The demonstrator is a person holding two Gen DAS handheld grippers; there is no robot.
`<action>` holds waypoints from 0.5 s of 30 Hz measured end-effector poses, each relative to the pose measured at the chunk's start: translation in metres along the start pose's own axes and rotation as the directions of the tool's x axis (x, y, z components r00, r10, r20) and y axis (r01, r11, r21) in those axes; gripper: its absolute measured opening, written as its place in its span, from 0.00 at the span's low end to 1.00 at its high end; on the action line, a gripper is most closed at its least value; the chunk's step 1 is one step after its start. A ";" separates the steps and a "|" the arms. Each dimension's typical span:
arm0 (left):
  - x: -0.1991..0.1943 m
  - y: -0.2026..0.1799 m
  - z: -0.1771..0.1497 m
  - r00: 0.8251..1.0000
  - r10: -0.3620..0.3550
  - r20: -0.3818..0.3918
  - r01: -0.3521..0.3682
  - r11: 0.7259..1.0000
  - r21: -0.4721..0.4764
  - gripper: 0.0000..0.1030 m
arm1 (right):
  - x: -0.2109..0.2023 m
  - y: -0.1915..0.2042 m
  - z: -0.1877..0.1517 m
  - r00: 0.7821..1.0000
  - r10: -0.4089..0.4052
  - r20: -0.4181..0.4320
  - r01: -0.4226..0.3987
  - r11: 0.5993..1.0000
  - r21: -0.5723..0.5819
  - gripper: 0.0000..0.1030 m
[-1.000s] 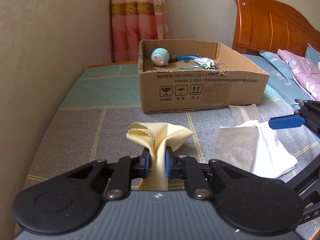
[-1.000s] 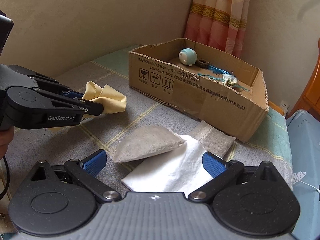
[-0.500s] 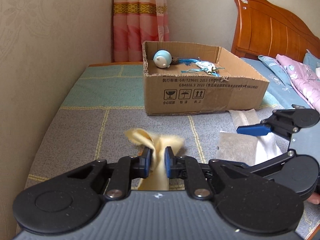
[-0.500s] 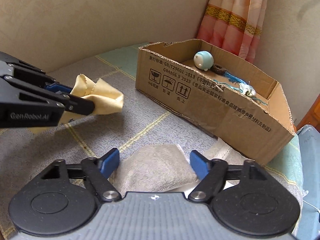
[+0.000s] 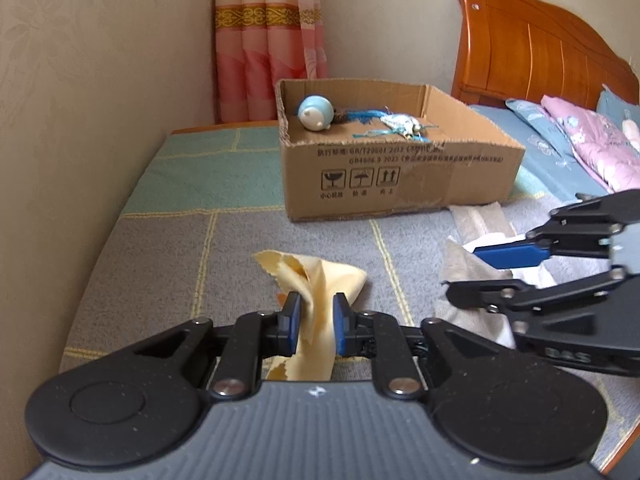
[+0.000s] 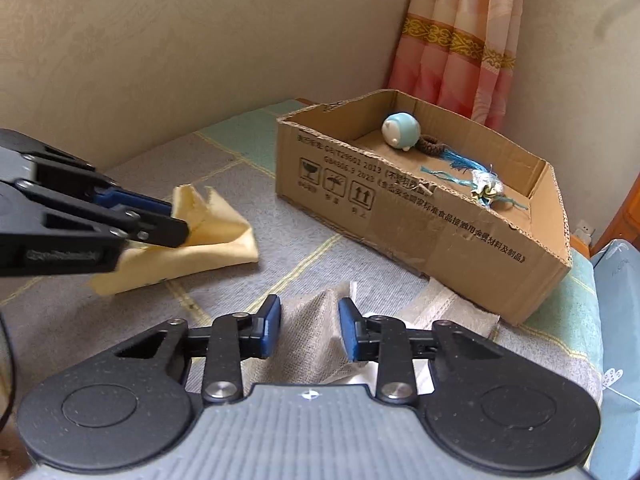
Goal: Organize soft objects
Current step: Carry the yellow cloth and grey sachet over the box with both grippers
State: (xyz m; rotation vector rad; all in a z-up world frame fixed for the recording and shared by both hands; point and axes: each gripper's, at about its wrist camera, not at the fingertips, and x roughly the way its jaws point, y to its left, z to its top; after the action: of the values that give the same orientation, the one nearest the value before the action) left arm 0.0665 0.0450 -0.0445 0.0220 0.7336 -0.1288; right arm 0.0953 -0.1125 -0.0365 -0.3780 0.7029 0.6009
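A yellow cloth [image 5: 340, 276] [image 6: 224, 236] lies on the grey checked bedspread, one fold standing up between the pads of my left gripper [image 5: 316, 320] [image 6: 176, 224]. Those jaws are opening and the fold stands slack between them. To its right lies a grey cloth [image 6: 310, 344] [image 5: 456, 256] on a white cloth [image 5: 540, 278]. My right gripper [image 6: 308, 328] [image 5: 464, 276] is closing on the grey cloth, and its blue pads have bunched it into a ridge. The open cardboard box [image 5: 400, 176] [image 6: 400, 216] stands beyond both.
Inside the box are a round pale-blue toy [image 5: 316, 114] [image 6: 400, 132] and blue tassels [image 6: 456, 160]. Another pale cloth [image 6: 452, 308] lies by the box's near corner. A wall runs along the left; a wooden headboard [image 5: 540, 48] and pillows [image 5: 592, 140] are at right.
The left gripper lowered the yellow cloth onto the bedspread and its pads have parted a little. The right gripper's wide-open jaws came together around the grey cloth and gathered it up.
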 end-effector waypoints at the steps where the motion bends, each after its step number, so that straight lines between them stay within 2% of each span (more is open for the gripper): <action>1: 0.002 -0.001 -0.001 1.000 0.005 0.000 -0.005 1.000 0.005 0.28 | -0.003 0.001 -0.001 1.000 0.014 -0.002 -0.014 1.000 -0.002 0.35; 4: 0.011 -0.007 -0.003 1.000 0.027 -0.002 -0.027 0.999 0.038 0.37 | -0.007 0.003 -0.004 0.999 0.038 -0.015 -0.038 0.999 0.005 0.35; 12: 0.027 -0.012 -0.006 0.999 0.050 -0.012 -0.049 0.996 0.074 0.37 | -0.004 0.003 -0.007 0.999 0.037 -0.020 -0.036 0.999 0.031 0.35; 14: 0.027 -0.010 -0.005 0.999 0.041 -0.015 -0.041 0.998 0.053 0.29 | -0.004 0.003 -0.008 0.999 0.036 -0.021 -0.035 0.999 0.030 0.36; 15: 0.027 -0.009 -0.005 0.999 0.040 -0.019 -0.039 0.998 0.043 0.18 | -0.004 0.002 -0.007 0.999 0.036 -0.022 -0.035 0.999 0.032 0.36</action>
State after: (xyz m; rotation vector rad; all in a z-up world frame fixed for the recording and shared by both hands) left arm 0.0817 0.0338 -0.0658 0.0787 0.7494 -0.1071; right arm 0.0881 -0.1159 -0.0396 -0.3441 0.7407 0.6197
